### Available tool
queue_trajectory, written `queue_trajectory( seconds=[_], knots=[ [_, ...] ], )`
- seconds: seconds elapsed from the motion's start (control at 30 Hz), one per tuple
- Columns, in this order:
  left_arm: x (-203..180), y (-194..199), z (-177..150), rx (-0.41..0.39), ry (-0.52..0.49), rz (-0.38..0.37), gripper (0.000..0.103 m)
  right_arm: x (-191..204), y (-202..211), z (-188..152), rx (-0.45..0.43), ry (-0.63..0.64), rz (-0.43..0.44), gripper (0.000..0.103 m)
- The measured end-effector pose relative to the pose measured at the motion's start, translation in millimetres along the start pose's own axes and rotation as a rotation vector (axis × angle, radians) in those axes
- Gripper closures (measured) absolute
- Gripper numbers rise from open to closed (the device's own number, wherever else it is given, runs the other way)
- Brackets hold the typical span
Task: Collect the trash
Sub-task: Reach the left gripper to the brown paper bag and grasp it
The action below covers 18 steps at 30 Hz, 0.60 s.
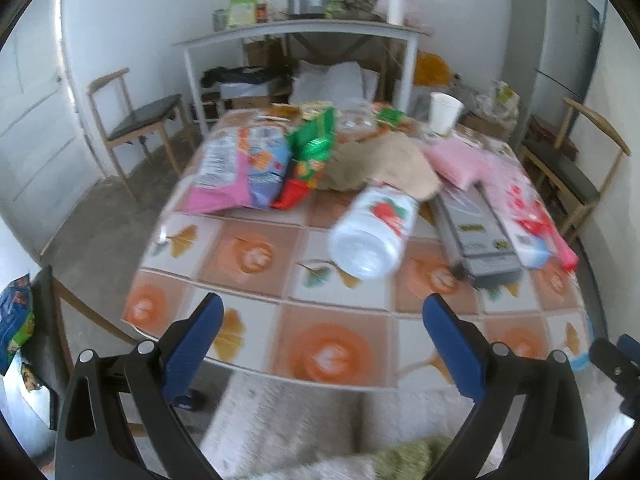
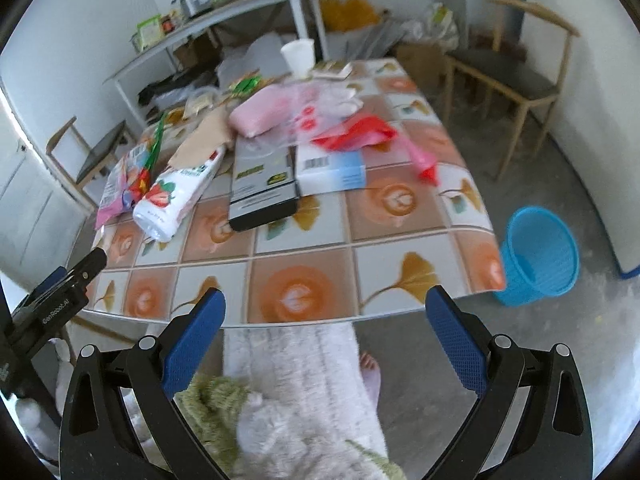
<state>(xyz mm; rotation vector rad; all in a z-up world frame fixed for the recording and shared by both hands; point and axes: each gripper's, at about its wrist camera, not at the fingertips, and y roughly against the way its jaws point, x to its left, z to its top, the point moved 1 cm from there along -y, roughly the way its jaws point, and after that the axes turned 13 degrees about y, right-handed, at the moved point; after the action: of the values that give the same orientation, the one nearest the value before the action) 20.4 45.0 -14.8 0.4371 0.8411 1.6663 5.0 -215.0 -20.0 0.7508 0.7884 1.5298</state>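
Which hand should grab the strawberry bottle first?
Probably left: the strawberry bottle lies almost straight ahead of the open left gripper, while it sits far to the left of the right gripper.

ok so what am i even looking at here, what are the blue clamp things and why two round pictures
Those are two hand-held grippers with blue pads; a person carries one in each hand. Each round picture comes from a fisheye camera on one gripper, looking along its fingers. The left gripper and the right gripper are both open and hold nothing. Ahead is a table with a patterned cloth, littered with trash: a strawberry bottle lying on its side, a pink snack bag, a grey box and a white cup. A blue bin stands on the floor beside the table.
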Motion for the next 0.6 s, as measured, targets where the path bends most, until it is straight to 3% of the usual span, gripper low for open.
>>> queue_trajectory(
  seconds=[0.23, 0.4, 0.6],
  knots=[
    [31, -18, 26, 0.002, 0.023, -0.027, 0.005, 30, -4, 30, -0.010, 0.152, 0.055, 0.007],
    [36, -18, 43, -0.062, 0.006, -0.230, 0.005, 39, -2, 42, -0.123, 0.253, -0.013, 0.007],
    [11, -24, 64, -0.098, -0.071, -0.416, 0.005, 32, -11, 54, -0.211, 0.200, -0.036, 0.007]
  ],
)
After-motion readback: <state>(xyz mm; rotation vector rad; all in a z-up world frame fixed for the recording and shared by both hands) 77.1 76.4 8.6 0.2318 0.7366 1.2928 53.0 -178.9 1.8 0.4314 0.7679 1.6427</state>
